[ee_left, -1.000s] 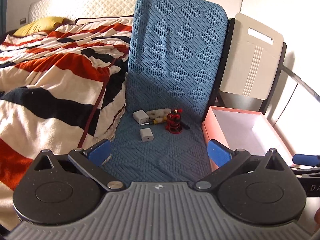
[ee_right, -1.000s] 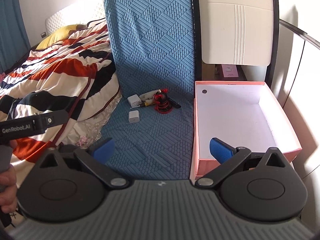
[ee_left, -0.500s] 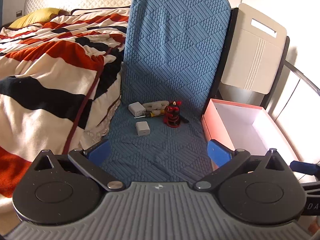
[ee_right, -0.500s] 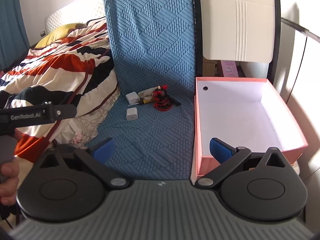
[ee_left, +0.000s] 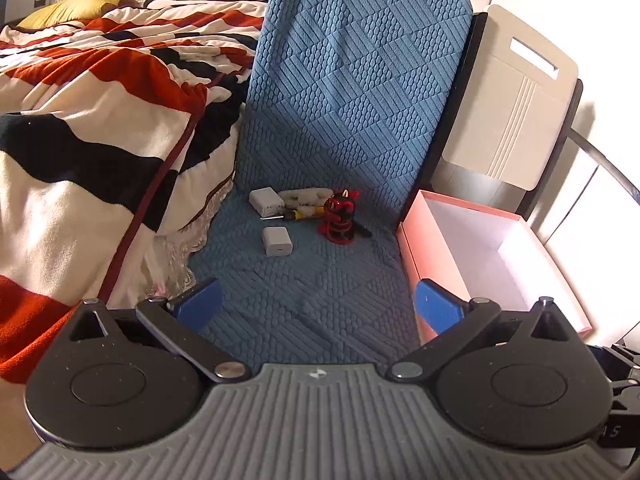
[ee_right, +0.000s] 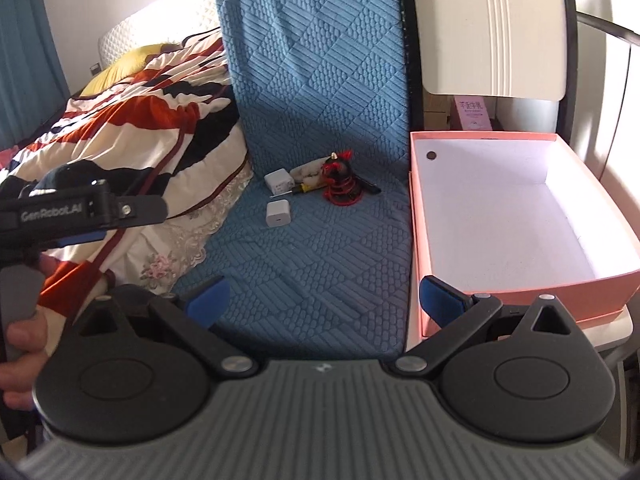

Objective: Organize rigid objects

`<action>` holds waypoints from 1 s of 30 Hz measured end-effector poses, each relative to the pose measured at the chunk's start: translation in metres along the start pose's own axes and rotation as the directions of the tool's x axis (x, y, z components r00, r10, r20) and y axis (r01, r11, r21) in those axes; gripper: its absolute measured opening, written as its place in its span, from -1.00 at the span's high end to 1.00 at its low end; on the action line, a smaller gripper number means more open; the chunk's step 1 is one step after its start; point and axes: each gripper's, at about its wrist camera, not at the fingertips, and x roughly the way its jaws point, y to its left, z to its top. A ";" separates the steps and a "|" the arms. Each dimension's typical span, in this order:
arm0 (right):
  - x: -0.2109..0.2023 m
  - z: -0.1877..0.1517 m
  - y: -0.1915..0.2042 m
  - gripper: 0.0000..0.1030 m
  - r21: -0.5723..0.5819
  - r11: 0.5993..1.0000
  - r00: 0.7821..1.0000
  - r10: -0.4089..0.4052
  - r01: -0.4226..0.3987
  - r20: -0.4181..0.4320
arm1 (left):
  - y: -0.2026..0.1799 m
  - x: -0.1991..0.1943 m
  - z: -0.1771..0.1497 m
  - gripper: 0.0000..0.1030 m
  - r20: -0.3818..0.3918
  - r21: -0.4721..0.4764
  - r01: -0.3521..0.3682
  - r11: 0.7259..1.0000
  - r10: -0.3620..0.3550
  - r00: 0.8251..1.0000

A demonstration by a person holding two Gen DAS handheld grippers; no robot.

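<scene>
Hovering left gripper (ee_left: 316,306): jaws spread, empty.
Right gripper (ee_right: 325,300): jaws spread, empty.
Chargers: 2, white charger (ee_left: 277,241) at 12 o'clock on blue mat (ee_left: 312,280).
Red toy (ee_left: 339,222): 1 o'clock.
Pink box (ee_right: 520,216): 2 o'clock.

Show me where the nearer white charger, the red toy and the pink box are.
Nearer white charger (ee_left: 277,241): left wrist view, middle of its top face.
Red toy (ee_left: 339,219): left wrist view, middle of its body.
Pink box (ee_right: 448,292): right wrist view, near wall, just above the blue pad.
</scene>
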 end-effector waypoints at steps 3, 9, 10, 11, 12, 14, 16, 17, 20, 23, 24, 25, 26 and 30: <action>0.004 -0.002 -0.003 -1.00 -0.004 1.000 1.000 -0.009 0.009 0.003 | 0.002 0.002 -0.005 -1.00 0.000 0.008 -0.006 1.000 0.006 1.000; 0.011 -0.008 0.000 -1.00 0.009 1.000 1.000 -0.011 0.011 -0.006 | 0.011 0.005 -0.008 -1.00 -0.006 0.008 -0.017 1.000 0.017 1.000; 0.012 -0.009 0.000 -1.00 0.009 1.000 1.000 -0.013 0.013 -0.005 | 0.012 0.006 -0.008 -1.00 -0.004 0.010 -0.013 1.000 0.013 1.000; 0.013 -0.009 0.000 -1.00 0.008 1.000 1.000 -0.015 0.015 -0.004 | 0.013 0.006 -0.009 -1.00 0.001 0.007 -0.004 1.000 0.004 1.000; 0.014 -0.009 0.000 -1.00 0.006 1.000 1.000 -0.014 0.015 -0.002 | 0.014 0.007 -0.010 -1.00 0.004 0.000 0.002 1.000 -0.002 1.000; 0.016 -0.010 0.000 -1.00 -0.006 1.000 1.000 -0.019 0.019 0.007 | 0.016 0.009 -0.010 -1.00 -0.001 -0.016 0.009 1.000 -0.009 1.000; 0.021 -0.012 0.001 -1.00 -0.006 1.000 1.000 -0.025 0.025 0.003 | 0.016 0.013 -0.009 -1.00 -0.013 -0.011 0.017 1.000 -0.017 1.000; 0.024 -0.013 0.001 -1.00 -0.003 1.000 1.000 -0.022 0.022 -0.002 | 0.016 0.014 -0.009 -1.00 -0.014 -0.006 0.014 1.000 -0.014 1.000; 0.029 -0.013 -0.002 -1.00 0.014 1.000 1.000 -0.025 0.025 0.001 | 0.019 0.021 -0.008 -1.00 -0.018 0.006 0.001 1.000 -0.001 1.000; 0.034 -0.012 -0.006 -1.00 0.010 0.999 0.999 -0.039 0.039 0.010 | 0.023 0.030 -0.008 -1.00 -0.022 -0.002 0.020 1.000 -0.020 1.000; 0.036 -0.011 -0.008 -1.00 0.005 0.999 0.999 -0.050 0.050 0.012 | 0.024 0.033 -0.008 -1.00 -0.022 -0.005 0.017 1.000 -0.017 1.000; 0.039 -0.009 -0.011 -1.00 0.008 0.998 0.998 -0.055 0.055 0.013 | 0.025 0.036 -0.008 -1.00 -0.020 -0.006 0.013 1.000 -0.013 1.000; 0.041 -0.008 -0.014 -1.00 0.014 0.999 0.999 -0.051 0.051 0.014 | 0.026 0.040 -0.007 -1.00 -0.019 -0.004 0.011 1.000 -0.011 1.000; 0.054 -0.006 -0.021 -1.00 0.013 0.999 0.999 -0.049 0.049 0.008 | 0.025 0.063 -0.006 -1.00 -0.009 0.004 0.033 0.999 -0.033 0.999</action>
